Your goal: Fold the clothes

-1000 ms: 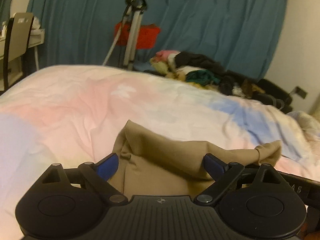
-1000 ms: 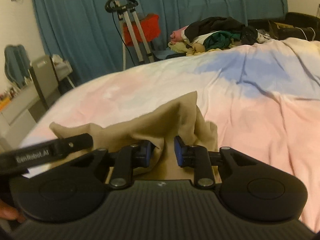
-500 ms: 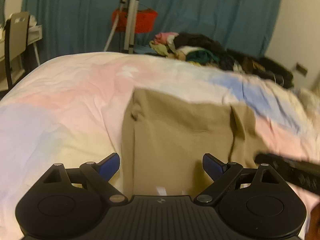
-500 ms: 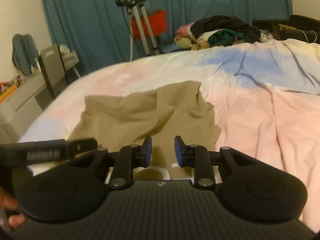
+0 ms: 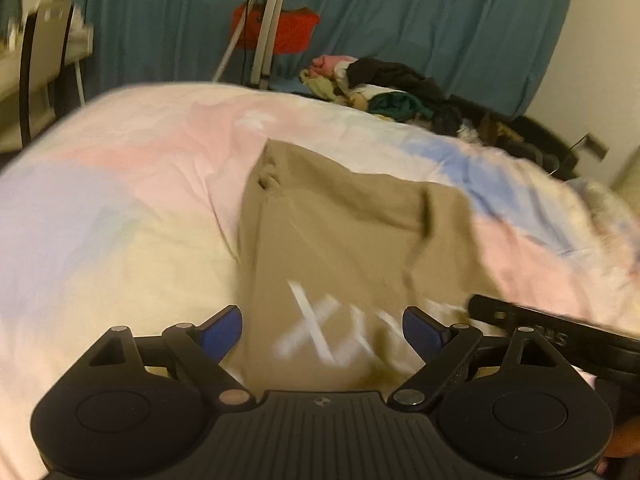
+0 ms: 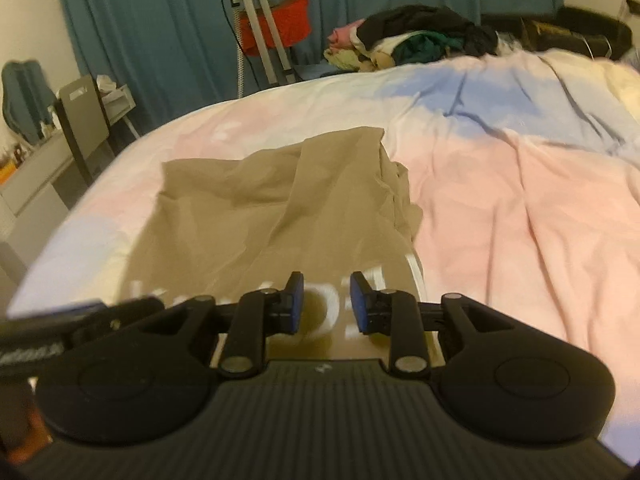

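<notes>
A khaki t-shirt lies spread on the bed, over the pastel pink, blue and cream duvet, its far edge folded and rumpled, white lettering blurred on the near part. The left claw hangs above the near edge, spread wide and gripping nothing. The right claw sits over the same near edge, pads parted by a narrow gap with no cloth between them. A heap of clothes lies beyond the bed, before the teal curtain.
</notes>
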`<state>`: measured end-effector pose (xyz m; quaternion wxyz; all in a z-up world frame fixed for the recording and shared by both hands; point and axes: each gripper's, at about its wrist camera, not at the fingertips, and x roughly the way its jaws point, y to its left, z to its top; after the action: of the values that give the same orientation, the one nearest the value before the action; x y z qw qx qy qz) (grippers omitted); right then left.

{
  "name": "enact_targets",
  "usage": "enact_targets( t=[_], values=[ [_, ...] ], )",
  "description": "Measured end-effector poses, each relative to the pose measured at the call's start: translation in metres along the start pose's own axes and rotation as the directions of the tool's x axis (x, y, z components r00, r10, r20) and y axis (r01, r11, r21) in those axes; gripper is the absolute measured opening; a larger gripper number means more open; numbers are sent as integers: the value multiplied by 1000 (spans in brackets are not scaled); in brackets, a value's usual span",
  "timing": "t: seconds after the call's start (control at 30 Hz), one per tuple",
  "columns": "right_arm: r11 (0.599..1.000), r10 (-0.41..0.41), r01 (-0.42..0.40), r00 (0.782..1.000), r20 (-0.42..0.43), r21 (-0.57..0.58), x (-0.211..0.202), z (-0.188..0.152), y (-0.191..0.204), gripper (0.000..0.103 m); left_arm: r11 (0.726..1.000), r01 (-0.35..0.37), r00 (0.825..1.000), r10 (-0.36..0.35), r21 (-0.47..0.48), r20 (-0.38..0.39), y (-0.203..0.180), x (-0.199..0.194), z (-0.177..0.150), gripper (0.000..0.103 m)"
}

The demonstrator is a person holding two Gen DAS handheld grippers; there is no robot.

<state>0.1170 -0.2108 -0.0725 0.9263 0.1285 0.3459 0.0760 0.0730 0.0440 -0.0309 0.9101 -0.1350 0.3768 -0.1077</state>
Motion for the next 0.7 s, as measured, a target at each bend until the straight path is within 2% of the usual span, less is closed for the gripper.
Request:
enact_targets(
  t=[0.03, 0.07, 0.1, 0.13, 0.17, 0.2, 0.27, 0.37, 0.43, 0.47, 0.5, 0.53, 0.57, 0.6, 0.63, 0.7],
  values=[
    [998, 36, -36, 999, -6, 43, -8, -2, -4, 34, 998, 45, 999, -46, -36, -9, 1, -10, -4, 90],
    [994, 73, -72, 997, -11, 87, -16, -3, -7, 53, 991, 100, 994, -103, -87, -25, 5, -12, -10, 91],
    [984, 110, -107, 994, -10, 142, -23, -6, -12, 82, 978, 155, 986, -162, -142, -40, 9, -13, -16, 91],
    [967, 145, -141, 989, -3, 212, -28, -10, -18, 91, 968, 167, 982, -181, -188, -60, 14, -7, -19, 91],
    [944, 180, -173, 984, 3, 280, -31, -14, -24, 94, 957, 173, 978, -195, -232, -79, 19, 0, -21, 91],
    [913, 217, -202, 976, -1, 355, -31, -18, -31, 92, 945, 176, 973, -210, -276, -98, 24, 7, -23, 90],
    [822, 298, -242, 954, -27, 516, -23, -27, -46, 92, 915, 157, 970, -214, -372, -115, 37, 23, -23, 89],
    [672, 389, -259, 921, -32, 693, -4, -44, -63, 93, 852, 132, 978, -196, -506, -75, 59, 40, -23, 79],
    [587, 446, -270, 895, -26, 763, 10, -55, -66, 94, 800, 117, 982, -180, -589, -49, 73, 51, -24, 67],
    [543, 479, -282, 878, -16, 791, 16, -60, -66, 94, 786, 118, 986, -167, -607, -24, 77, 52, -22, 64],
    [493, 513, -295, 858, 0, 818, 23, -66, -65, 94, 773, 120, 988, -152, -622, 1, 81, 52, -20, 56],
    [457, 541, -303, 841, 10, 836, 30, -70, -63, 94, 773, 125, 989, -144, -622, 20, 81, 52, -19, 47],
    [439, 560, -307, 829, 10, 845, 37, -72, -59, 94, 775, 131, 990, -138, -619, 37, 82, 51, -17, 42],
    [437, 569, -305, 823, 2, 846, 42, -72, -57, 93, 778, 143, 989, -136, -612, 58, 81, 50, -16, 34],
    [449, 552, -294, 834, -3, 844, 44, -71, -58, 92, 781, 155, 988, -135, -605, 79, 80, 48, -16, 28],
    [450, 483, -272, 875, 24, 851, 46, -68, -67, 92, 777, 196, 981, -150, -598, 127, 79, 43, -13, 24]
  ],
)
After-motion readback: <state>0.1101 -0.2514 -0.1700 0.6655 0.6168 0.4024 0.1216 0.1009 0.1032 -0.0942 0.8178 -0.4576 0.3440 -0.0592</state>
